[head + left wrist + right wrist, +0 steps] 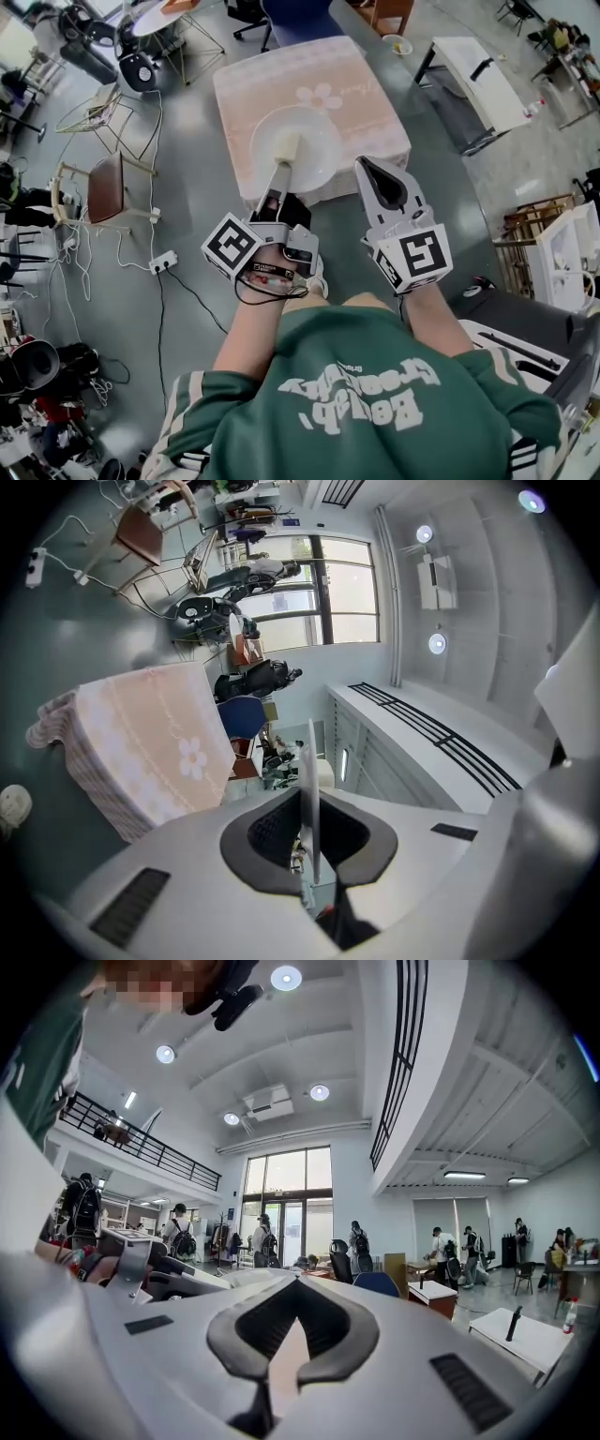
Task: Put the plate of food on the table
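Left gripper (287,155): jaws drawn narrow and nipped on the near rim of the plate (314,141). My left gripper view shows that rim edge-on between the pads. Right gripper (364,167): jaws together, nothing in them, just to the right of the left one.

Table (356,94): ahead of both grippers and lower, under a pink cloth (272,84). From the head view the plate hangs out ahead of the left jaws and over the near part of that cloth. I judge it is not set down yet.

Plate handling: white, shallow, stiff. It looks glazed, so I expect it to be slick in the pads and breakable if dropped. With only one rim gripped, all its weight sits ahead of the jaws, so I expect it to want to droop or twist. Best hold is a deep bite on the near rim, kept level. The right gripper could take the rim on its own side if it sags. I can't make out any food on it.

Count: one cloth-covered table, one plate, two grippers.
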A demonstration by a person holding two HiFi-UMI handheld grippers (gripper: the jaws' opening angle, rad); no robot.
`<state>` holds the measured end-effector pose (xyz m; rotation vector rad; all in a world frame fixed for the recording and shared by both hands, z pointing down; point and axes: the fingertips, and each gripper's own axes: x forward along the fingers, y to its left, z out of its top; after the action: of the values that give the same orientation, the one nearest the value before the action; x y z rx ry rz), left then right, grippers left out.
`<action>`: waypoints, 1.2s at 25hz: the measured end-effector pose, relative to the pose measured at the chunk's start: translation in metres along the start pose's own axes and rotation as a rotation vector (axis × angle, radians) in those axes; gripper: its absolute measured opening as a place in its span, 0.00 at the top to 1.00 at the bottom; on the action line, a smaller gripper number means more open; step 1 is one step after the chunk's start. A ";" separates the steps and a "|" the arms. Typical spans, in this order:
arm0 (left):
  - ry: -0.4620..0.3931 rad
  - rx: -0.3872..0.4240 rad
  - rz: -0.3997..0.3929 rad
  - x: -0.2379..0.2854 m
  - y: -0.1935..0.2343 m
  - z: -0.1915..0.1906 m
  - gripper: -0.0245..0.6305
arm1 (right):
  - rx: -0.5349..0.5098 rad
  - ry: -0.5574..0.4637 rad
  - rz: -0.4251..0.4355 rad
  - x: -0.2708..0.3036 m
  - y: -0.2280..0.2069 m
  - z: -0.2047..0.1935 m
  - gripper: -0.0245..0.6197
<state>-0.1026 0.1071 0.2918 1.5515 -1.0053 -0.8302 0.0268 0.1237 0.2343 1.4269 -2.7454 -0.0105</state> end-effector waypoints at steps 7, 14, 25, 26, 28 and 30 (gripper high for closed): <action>0.022 -0.004 -0.021 0.033 -0.001 0.039 0.92 | -0.008 -0.004 -0.009 0.050 -0.002 0.009 0.94; 0.034 -0.014 -0.021 0.054 0.008 0.060 0.92 | -0.007 0.004 -0.033 0.077 -0.011 0.007 0.94; 0.042 -0.029 -0.022 0.073 0.022 0.097 0.92 | -0.014 0.042 -0.062 0.113 -0.007 0.001 0.94; 0.042 -0.028 -0.021 0.074 0.023 0.099 0.92 | -0.016 0.046 -0.066 0.114 -0.008 0.000 0.94; 0.044 -0.026 -0.019 0.075 0.026 0.100 0.92 | -0.021 0.051 -0.073 0.114 -0.009 -0.001 0.94; 0.049 -0.033 -0.016 0.077 0.028 0.099 0.92 | -0.022 0.053 -0.084 0.113 -0.010 -0.002 0.94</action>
<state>-0.1653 -0.0048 0.2997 1.5458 -0.9407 -0.8126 -0.0296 0.0250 0.2404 1.5132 -2.6339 -0.0058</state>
